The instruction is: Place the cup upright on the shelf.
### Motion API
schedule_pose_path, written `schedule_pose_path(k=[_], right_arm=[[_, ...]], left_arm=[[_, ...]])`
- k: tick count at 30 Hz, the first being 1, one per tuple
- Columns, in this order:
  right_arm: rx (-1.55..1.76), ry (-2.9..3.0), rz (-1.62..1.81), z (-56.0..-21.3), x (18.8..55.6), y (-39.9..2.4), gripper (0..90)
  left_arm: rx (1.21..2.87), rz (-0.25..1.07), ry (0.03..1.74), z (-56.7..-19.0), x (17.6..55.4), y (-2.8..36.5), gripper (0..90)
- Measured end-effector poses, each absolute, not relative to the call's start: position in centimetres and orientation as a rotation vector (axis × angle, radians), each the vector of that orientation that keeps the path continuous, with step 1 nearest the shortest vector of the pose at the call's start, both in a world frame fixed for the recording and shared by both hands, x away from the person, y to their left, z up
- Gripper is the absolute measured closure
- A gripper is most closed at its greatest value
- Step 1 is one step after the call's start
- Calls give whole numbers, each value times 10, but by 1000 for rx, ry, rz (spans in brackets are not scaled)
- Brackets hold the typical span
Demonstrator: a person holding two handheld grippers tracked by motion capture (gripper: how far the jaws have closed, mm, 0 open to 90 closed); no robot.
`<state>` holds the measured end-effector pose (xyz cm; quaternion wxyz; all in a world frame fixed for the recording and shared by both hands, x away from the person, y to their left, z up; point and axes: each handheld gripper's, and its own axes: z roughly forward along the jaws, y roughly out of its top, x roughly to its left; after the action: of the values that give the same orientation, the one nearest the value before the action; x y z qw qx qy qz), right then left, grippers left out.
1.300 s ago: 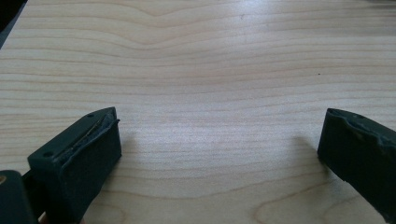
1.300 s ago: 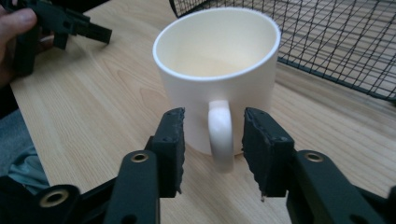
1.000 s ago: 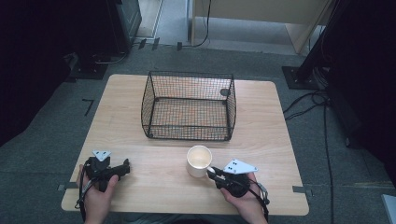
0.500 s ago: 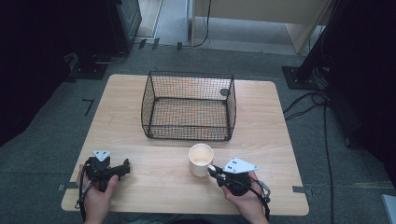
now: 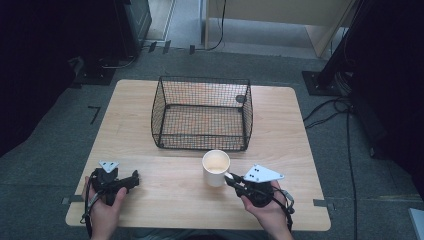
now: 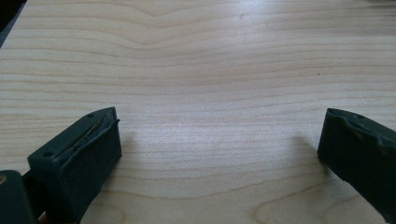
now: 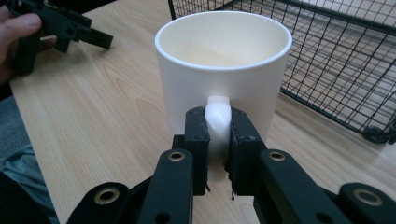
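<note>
Wood grain runs in pale, wavy bands across the rectangular table (image 5: pixel 150 130), whose top is smooth and light with rounded corners. Near the middle of its near half stands a white mug (image 5: pixel 216 167), upright, a plain glossy cylinder with a thick rounded rim and a cream-looking hollow inside; in the right gripper view the mug (image 7: pixel 224 70) shows its looped handle (image 7: pixel 217 114) facing the camera. The right gripper (image 5: pixel 232 179), matte black with a grey three-cornered plate on top, is held in the right hand (image 5: pixel 267 210) near the table's near edge toward the right corner, and its jaws are closed tight on that handle, one flat pad pressed against each side of the loop. The right gripper (image 7: pixel 217 135) in its own view shows black linked arms with brass-coloured rivets. Just behind the mug, toward the far edge and about the middle of the table, sits a black wire basket (image 5: pixel 202 115), a square-meshed box with sloping sides and an open top; the mug stands just beside its near wall without touching it. The left gripper (image 5: pixel 134 179) lies low by the near left corner in the left hand (image 5: pixel 105 210), and its own view shows the left gripper (image 6: pixel 219 149) with jaws spread wide apart over bare wood, their dark rubbery pads rough at the edges.
</note>
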<state>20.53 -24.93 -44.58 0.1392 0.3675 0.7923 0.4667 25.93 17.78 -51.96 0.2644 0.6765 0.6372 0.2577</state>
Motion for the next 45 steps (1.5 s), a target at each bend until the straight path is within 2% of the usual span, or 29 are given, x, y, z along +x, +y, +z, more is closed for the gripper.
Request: schedule_pose_path(k=[30,45], right_arm=[[940,2254,1435,-391,225,-234,808],[932,2219,1431,-373,254,-229,809]], left_arm=[[1828,696,1722,-520,259,178,0],[1830,694,1723,-519,259,178,0]])
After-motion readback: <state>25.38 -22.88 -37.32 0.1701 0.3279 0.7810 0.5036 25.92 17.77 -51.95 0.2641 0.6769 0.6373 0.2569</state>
